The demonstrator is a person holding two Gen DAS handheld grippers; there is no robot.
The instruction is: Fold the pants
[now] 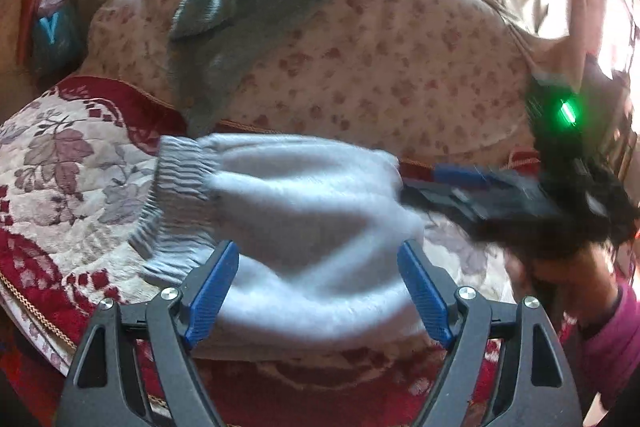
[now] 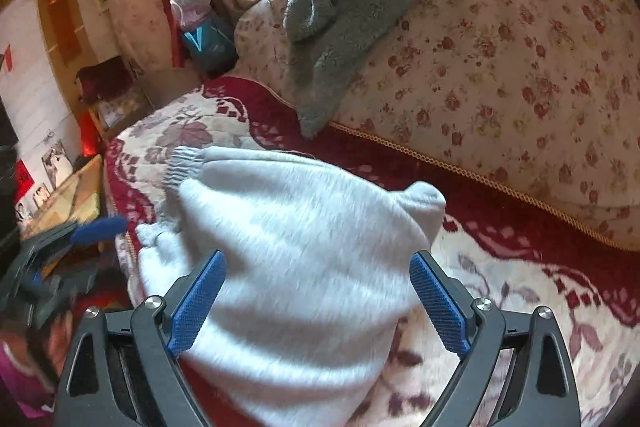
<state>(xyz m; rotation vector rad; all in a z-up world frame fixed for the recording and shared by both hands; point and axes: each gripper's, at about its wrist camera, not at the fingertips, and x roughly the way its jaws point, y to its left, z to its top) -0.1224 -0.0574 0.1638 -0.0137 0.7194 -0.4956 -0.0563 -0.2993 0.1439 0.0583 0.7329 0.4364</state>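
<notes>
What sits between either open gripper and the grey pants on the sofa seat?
Nothing visible. The left gripper and right gripper are both open with the grey pants directly between and ahead of their fingers. The darker grey blanket lies on the floral backrest, apart from the pants.

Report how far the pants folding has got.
Done, by the look of it: the light grey pants lie on the red floral cover as a compact bundle, ribbed waistband out to one side. In hand: nothing; the left gripper and right gripper are both open above the bundle. Left: perhaps a final tidy or press, as the bundle still looks lumpy.
</notes>
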